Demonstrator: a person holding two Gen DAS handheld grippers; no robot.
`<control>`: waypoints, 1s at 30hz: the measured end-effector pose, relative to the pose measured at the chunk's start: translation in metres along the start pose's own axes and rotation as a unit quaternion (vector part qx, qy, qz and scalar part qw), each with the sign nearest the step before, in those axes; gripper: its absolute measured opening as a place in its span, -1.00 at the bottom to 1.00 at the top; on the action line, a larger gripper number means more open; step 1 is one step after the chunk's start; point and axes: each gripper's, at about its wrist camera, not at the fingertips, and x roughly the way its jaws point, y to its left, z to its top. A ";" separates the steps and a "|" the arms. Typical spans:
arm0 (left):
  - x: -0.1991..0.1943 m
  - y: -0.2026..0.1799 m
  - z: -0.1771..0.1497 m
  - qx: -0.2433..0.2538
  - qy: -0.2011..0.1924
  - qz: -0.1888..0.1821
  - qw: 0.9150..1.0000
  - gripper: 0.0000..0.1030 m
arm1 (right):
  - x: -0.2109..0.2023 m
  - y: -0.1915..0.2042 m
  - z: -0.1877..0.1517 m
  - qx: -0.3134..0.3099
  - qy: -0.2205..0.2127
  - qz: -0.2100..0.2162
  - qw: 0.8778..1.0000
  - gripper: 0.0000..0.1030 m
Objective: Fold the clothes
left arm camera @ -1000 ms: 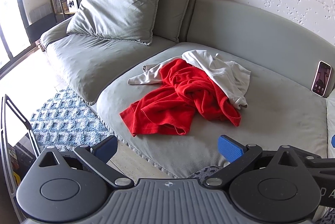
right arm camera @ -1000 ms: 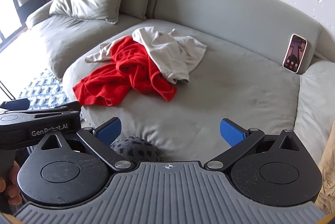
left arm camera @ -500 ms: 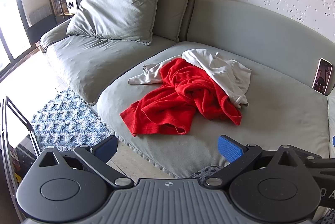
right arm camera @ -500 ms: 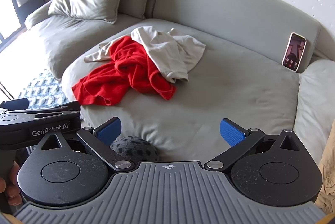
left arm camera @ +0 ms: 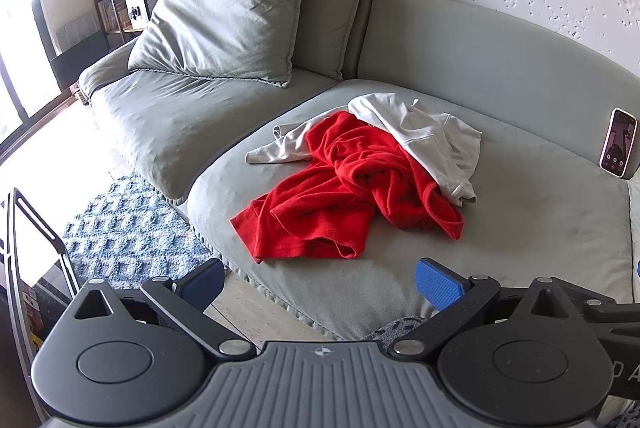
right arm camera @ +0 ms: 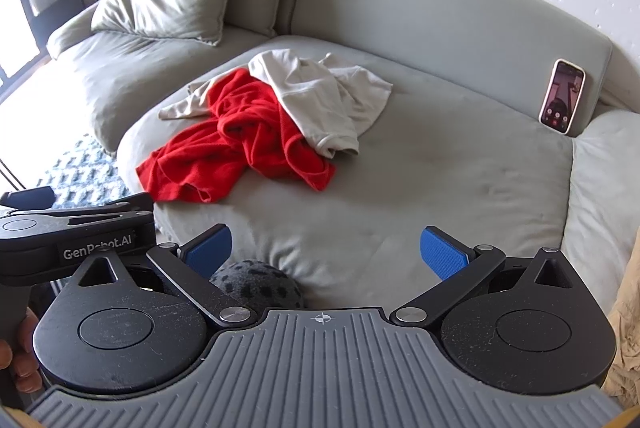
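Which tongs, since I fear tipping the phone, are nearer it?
Right. The right tongs hover open with the phone ahead to their right; the left tongs sit farther left.

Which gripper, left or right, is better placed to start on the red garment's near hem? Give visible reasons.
Probably the left gripper. Its jaws are open and the red garment lies straight ahead of them; for the right gripper, also open, it sits off to the left, partly under the white garment.
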 end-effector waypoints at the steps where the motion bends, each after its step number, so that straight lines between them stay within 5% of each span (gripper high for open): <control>1: 0.000 0.000 0.000 0.000 0.000 0.000 1.000 0.96 | 0.000 0.000 0.000 0.000 0.000 0.000 1.000 1.00; 30: 0.013 -0.004 -0.003 0.001 0.015 0.009 1.000 0.96 | 0.014 -0.003 -0.003 0.006 0.007 0.001 1.000 1.00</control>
